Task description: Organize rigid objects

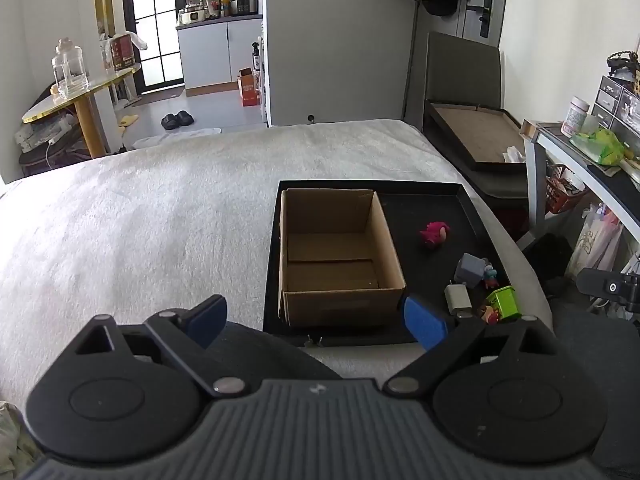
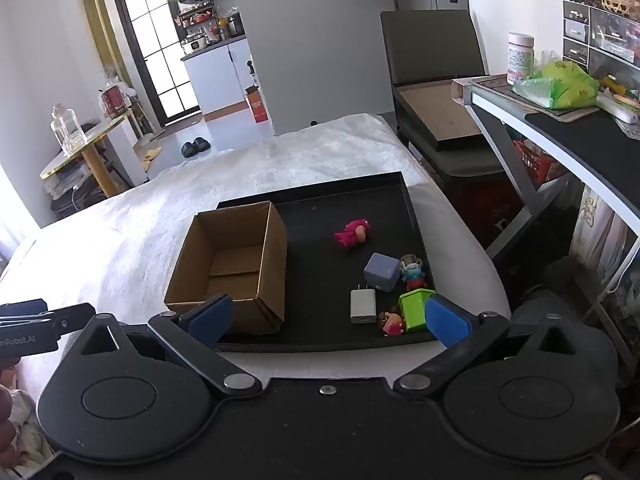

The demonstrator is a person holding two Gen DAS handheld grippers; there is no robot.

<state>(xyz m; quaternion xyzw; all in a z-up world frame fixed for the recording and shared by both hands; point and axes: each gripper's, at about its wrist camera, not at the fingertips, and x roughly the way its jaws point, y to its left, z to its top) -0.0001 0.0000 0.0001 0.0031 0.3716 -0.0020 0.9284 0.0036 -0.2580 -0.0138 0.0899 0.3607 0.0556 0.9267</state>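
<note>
An empty cardboard box point(image 1: 336, 256) point(image 2: 236, 264) stands in the left half of a black tray point(image 1: 424, 196) point(image 2: 320, 208) on the bed. Right of it lie a pink toy point(image 1: 434, 234) point(image 2: 354, 233), a grey-blue cube point(image 1: 470, 270) point(image 2: 382, 272), a small figurine point(image 2: 414, 270), a white charger point(image 1: 458, 298) point(image 2: 363, 305), a green block point(image 1: 504, 302) point(image 2: 414, 308) and a small brown figure point(image 2: 391, 323). My left gripper point(image 1: 316, 318) is open and empty, in front of the box. My right gripper point(image 2: 328, 318) is open and empty, near the tray's front edge.
The tray rests on a white fluffy bed cover point(image 1: 160, 208). A dark chair with a flat box point(image 2: 436, 116) stands beyond the bed on the right. A cluttered desk point(image 2: 560, 104) is at the right. A round table with a glass jar point(image 1: 70, 68) is far left.
</note>
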